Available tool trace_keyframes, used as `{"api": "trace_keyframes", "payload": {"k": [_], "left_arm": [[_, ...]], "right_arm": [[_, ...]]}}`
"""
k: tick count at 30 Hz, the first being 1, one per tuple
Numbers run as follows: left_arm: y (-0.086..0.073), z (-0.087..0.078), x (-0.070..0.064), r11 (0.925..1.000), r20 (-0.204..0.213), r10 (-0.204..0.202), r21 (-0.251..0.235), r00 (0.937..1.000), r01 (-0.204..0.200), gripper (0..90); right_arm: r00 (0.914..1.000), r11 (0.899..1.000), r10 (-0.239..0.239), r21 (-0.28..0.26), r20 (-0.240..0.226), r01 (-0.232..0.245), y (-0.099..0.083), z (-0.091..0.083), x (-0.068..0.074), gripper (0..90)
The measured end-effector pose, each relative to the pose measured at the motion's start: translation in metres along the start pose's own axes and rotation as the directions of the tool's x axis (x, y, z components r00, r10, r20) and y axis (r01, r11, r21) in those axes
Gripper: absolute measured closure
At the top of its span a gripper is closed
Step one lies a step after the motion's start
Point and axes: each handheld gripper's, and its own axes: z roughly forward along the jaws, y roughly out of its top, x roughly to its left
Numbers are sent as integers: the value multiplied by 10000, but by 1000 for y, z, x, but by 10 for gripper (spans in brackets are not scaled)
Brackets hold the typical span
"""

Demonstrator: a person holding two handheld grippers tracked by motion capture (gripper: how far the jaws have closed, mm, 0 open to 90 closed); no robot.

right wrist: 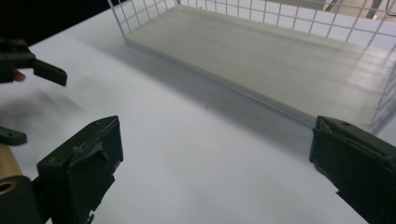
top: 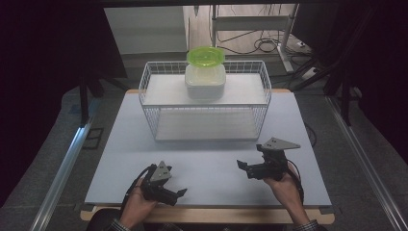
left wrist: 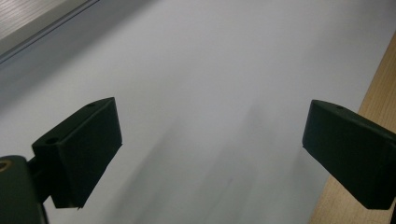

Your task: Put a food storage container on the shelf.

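A white wire rack (top: 146, 91) with two shelves stands on the far half of the pale table mat (top: 211, 156). On its upper shelf sits a white square tub (top: 205, 83), and a green translucent round lid or bowl (top: 205, 56) rests on top of it. My left gripper (top: 179, 194) hovers near the front edge, jaws pointing right, open and empty (left wrist: 210, 154). Farther right, my right gripper (top: 244, 169) points left, also open and empty (right wrist: 215, 163). The right gripper view takes in the rack's bare lower shelf (right wrist: 280, 70) and the left gripper (right wrist: 39, 107).
The wooden table edge (top: 207, 215) (left wrist: 373, 93) runs just below the mat's front. Metal rails (top: 62, 168) lie on the floor on both sides. Cables and a frame (top: 250, 29) stand behind the rack.
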Motion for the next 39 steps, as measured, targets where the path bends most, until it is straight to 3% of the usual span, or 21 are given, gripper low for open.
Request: {"api": "trace_keyframes", "payload": {"k": [23, 29, 39], "left_arm": [[-1, 2, 1, 10000, 36, -32, 91, 10000, 32, 41], [-1, 2, 1, 9998, 93, -93, 191, 9999, 91, 41], [-2, 4, 2, 9992, 131, -199, 338, 9997, 195, 40]], "right_arm": [[9970, 9946, -366, 992, 678, 298, -40, -2, -5, 6], [9956, 9926, -166, 1212, 918, 54, -49, 1, -4, 4], [9941, 9816, -295, 1910, 1043, 91, -63, 7, -1, 3]]}}
